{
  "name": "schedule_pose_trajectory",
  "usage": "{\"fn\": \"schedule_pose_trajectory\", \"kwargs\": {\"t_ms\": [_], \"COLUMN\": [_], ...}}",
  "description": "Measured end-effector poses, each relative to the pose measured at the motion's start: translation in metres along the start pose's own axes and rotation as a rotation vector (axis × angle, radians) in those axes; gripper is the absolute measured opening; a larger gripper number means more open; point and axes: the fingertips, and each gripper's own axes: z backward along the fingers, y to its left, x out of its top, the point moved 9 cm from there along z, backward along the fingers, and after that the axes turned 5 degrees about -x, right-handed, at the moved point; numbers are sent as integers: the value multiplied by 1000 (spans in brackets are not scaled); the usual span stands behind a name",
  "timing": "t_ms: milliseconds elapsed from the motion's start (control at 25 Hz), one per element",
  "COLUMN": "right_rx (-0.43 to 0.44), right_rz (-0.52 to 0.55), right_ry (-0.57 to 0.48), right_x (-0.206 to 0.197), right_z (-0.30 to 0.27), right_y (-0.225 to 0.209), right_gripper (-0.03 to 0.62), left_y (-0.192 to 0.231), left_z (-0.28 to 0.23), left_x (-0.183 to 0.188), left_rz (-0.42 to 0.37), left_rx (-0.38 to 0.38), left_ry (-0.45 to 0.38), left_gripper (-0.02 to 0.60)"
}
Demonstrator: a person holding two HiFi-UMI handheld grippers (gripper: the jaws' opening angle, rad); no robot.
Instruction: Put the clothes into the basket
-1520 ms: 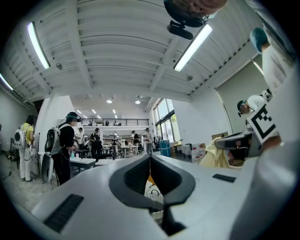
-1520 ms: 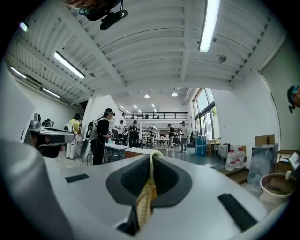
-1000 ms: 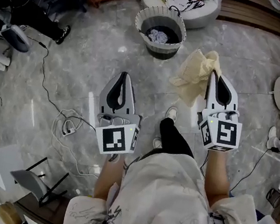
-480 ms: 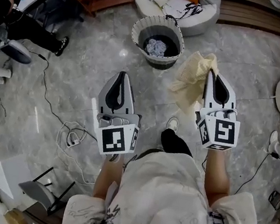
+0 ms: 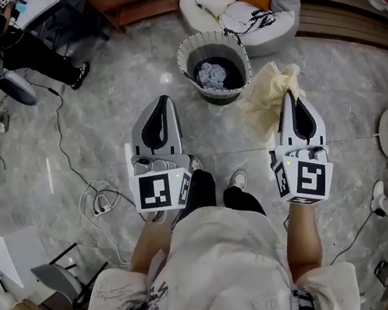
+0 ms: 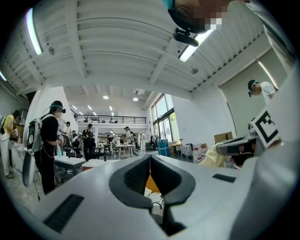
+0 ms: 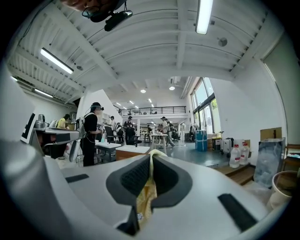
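Head view: right gripper (image 5: 287,94), jaws clamped on a pale yellow cloth (image 5: 266,100), holds it just beside the basket (image 5: 189,45), not over it; left gripper (image 5: 163,98) jaws together, empty. Released here, the cloth would likely land on the floor (image 5: 109,92) or snag the rim.

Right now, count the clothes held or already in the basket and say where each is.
2. A yellow garment hangs from the shut jaws of the right gripper, beside the basket; a pale crumpled piece lies inside the basket. More may be hidden beneath it.
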Motion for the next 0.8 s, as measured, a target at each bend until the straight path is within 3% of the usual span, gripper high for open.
{"fn": "schedule_pose_trajectory", "kwargs": {"t_ms": [240,480,800], "right_rx": [-74,-159,-254], "right_rz": [20,11,23], "right_ry": [2,20,3], "right_x": [4,16,36], "right_z": [-30,-74,-115], "right_y": [33,65,114], "right_gripper": [-8,-8,-8], "left_y": [52,104,167], "left_z": [-24,-68,-103], "left_x": [-16,-19,-24], "left_rz": [20,-2,27], "left_rx": [-48,-156,-254], "left_ry": [-9,-24,-38], "left_gripper": [5,5,5]}}
